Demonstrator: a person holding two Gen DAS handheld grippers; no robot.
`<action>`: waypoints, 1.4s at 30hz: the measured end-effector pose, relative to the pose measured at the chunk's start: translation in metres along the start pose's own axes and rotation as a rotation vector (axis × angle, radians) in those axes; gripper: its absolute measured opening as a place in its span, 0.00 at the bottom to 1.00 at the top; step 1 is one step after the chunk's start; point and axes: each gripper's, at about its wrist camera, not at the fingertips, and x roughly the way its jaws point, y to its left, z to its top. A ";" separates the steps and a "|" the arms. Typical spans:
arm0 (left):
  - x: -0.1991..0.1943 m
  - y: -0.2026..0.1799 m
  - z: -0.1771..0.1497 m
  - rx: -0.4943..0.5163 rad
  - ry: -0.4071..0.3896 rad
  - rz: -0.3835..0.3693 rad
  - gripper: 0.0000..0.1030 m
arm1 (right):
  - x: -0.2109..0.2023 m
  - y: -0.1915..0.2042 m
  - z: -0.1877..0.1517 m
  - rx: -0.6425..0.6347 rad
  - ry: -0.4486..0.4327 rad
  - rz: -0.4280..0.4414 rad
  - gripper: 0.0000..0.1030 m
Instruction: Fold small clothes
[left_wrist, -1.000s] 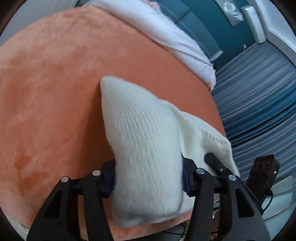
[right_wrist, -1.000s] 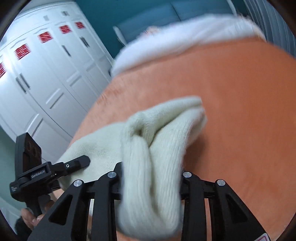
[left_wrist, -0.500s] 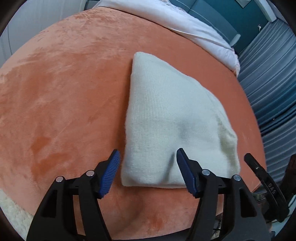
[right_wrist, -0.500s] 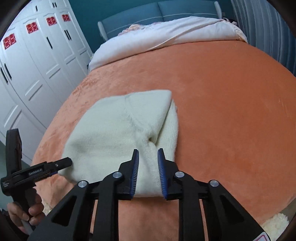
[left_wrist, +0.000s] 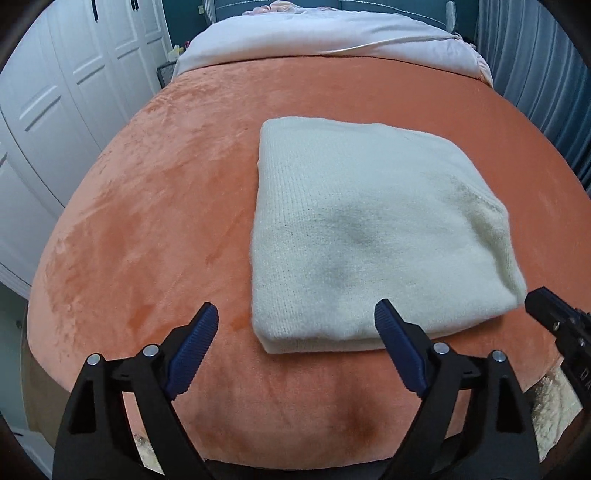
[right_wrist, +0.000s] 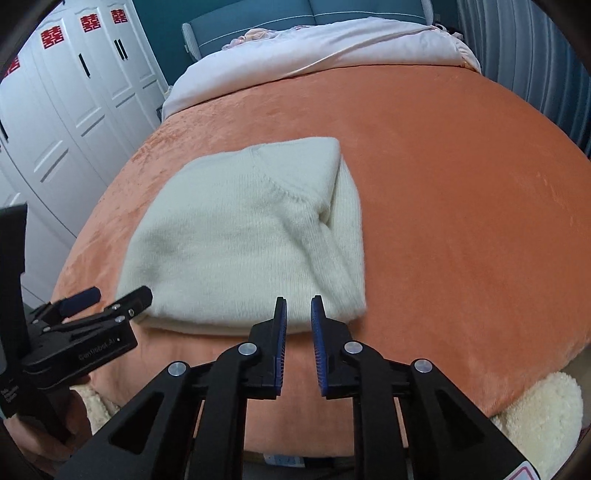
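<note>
A cream knitted sweater (left_wrist: 362, 229) lies folded into a flat rectangle on the orange blanket (left_wrist: 155, 206); it also shows in the right wrist view (right_wrist: 243, 236). My left gripper (left_wrist: 295, 325) is open wide and empty, hovering just short of the sweater's near edge. My right gripper (right_wrist: 298, 314) is empty, its jaws a narrow gap apart, just short of the sweater's near right corner. The left gripper also shows in the right wrist view (right_wrist: 107, 299).
A white duvet (left_wrist: 332, 33) covers the far end of the bed. White wardrobe doors (right_wrist: 62, 122) stand to the left, grey curtains (left_wrist: 546, 81) to the right. A fluffy cream rug (right_wrist: 539, 410) lies below the bed's near edge.
Both grippers let go of the sweater, which now lies folded flat on the blanket. Both grippers pulled back toward the near edge; the left opened wide.
</note>
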 end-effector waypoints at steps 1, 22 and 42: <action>-0.003 -0.002 -0.002 -0.001 -0.008 0.005 0.82 | -0.003 -0.010 -0.006 0.003 0.004 -0.002 0.18; -0.039 -0.023 -0.041 -0.027 -0.037 -0.018 0.84 | -0.024 -0.002 -0.046 0.021 -0.018 -0.022 0.48; -0.054 -0.027 -0.052 -0.008 -0.077 -0.028 0.84 | -0.037 0.014 -0.064 -0.013 -0.027 -0.038 0.52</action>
